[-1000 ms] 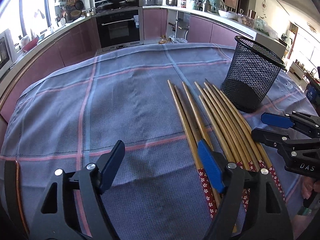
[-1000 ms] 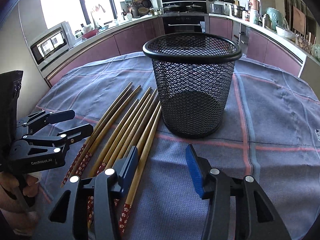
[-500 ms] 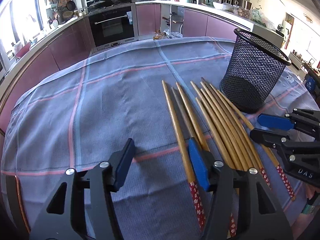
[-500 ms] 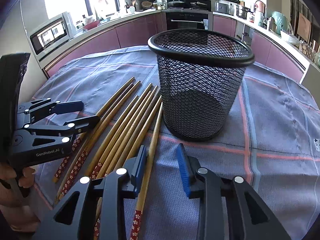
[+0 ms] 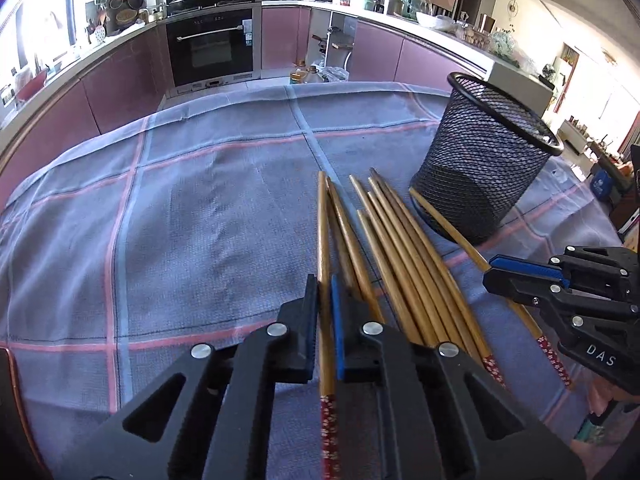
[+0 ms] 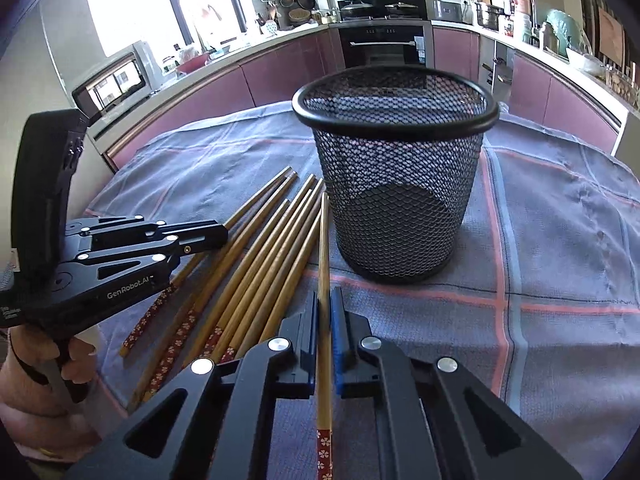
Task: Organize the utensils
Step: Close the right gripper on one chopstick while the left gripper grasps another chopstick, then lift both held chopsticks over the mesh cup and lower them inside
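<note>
Since the cup (image 6: 394, 184) is narrow, taken singly: left gripper (image 5: 325, 304) clamped on the outermost chopstick (image 5: 323, 248), right gripper (image 6: 325, 320) on the stick nearest the cup (image 6: 324, 256) — remaining chopsticks (image 6: 256, 264) fanned on the cloth (image 5: 180, 220) beside it.

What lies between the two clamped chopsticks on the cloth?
The loose chopsticks, a fanned bundle on the tablecloth, between the left gripper and right gripper; left wrist view shows it.
</note>
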Demonstrator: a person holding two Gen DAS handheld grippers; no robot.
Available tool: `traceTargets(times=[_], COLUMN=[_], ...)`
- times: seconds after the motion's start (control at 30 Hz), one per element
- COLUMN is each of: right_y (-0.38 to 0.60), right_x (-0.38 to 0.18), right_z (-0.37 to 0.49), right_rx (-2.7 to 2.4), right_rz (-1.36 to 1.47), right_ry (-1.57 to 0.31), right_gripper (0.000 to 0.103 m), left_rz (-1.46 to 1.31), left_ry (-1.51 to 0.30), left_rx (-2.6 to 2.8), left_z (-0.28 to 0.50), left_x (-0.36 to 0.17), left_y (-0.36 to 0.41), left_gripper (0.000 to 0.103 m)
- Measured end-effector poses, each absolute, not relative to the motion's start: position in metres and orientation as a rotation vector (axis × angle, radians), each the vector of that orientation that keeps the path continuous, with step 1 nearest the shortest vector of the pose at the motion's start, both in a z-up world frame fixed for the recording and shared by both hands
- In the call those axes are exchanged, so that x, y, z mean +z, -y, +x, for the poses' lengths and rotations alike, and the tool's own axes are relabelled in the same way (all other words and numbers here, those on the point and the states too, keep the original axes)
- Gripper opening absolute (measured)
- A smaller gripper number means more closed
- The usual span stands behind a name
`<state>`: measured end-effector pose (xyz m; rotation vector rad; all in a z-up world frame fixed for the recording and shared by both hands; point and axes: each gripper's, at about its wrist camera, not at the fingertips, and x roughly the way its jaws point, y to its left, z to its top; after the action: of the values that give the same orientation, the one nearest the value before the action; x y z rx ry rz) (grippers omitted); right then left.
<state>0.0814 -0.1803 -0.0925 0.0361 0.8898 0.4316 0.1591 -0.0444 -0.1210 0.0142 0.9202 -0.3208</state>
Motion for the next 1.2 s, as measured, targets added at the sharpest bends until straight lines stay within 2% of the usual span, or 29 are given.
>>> traceTargets(times=[0.13, 0.73, 1.2], right_y=[0.188, 0.224, 0.243], right_x=[-0.074, 0.018, 0.085], right_z=[0.068, 0.046, 0.081], right_rx=[0.471, 0.564, 0.516], right_rz=[0.062, 0.154, 0.133], right_ry=[-0.829, -0.538, -0.374], right_gripper=[0.005, 0.005, 0.005], left_rz=[-0.016, -0.115, -0.143], left_ry=[-0.886, -0.590, -0.428], left_rx=[-0.352, -0.499, -0.596], left_z=[0.146, 0.088, 0.117], left_x=[-0.105, 0.029, 0.120], left_y=[0.035, 0.000, 0.049], left_gripper=[0.007, 0.007, 0.007])
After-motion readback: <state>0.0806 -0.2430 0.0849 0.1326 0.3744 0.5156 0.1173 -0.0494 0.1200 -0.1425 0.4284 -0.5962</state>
